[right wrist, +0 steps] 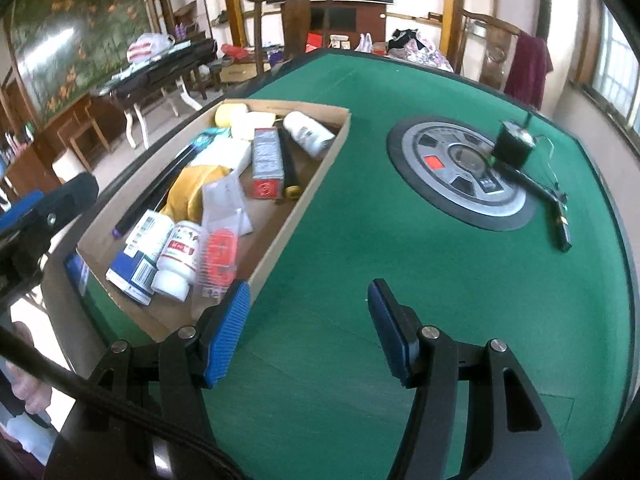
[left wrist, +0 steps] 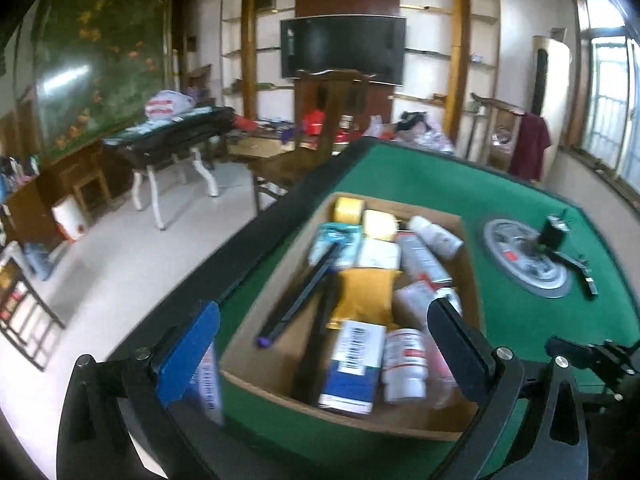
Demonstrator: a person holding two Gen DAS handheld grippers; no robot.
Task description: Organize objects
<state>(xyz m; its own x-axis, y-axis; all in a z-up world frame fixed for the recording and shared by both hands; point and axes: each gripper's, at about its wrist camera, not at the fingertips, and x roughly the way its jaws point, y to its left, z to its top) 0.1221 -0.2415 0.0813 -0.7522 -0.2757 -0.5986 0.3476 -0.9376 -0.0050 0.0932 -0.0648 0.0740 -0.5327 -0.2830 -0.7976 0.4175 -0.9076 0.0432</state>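
A shallow cardboard box (left wrist: 472, 264) (right wrist: 304, 200) sits on the green table and holds several items: a white pill bottle (left wrist: 404, 364) (right wrist: 178, 258), a blue-and-white carton (left wrist: 354, 364) (right wrist: 136, 258), a yellow pouch (left wrist: 366, 292), a long black rod (left wrist: 300, 292) and a red-ended tube (right wrist: 267, 168). My left gripper (left wrist: 324, 348) is open, its jaws spread wide over the box's near end. A blue-and-white box (left wrist: 208, 384) lies outside the cardboard box beside the left finger. My right gripper (right wrist: 308, 328) is open and empty over bare felt, right of the box.
A round grey control panel (right wrist: 460, 172) is set in the table's middle, with a black camera mount and arm (right wrist: 516, 148) on it. The table's black rim (left wrist: 240, 256) runs along the left. Chairs and cluttered furniture stand beyond the table.
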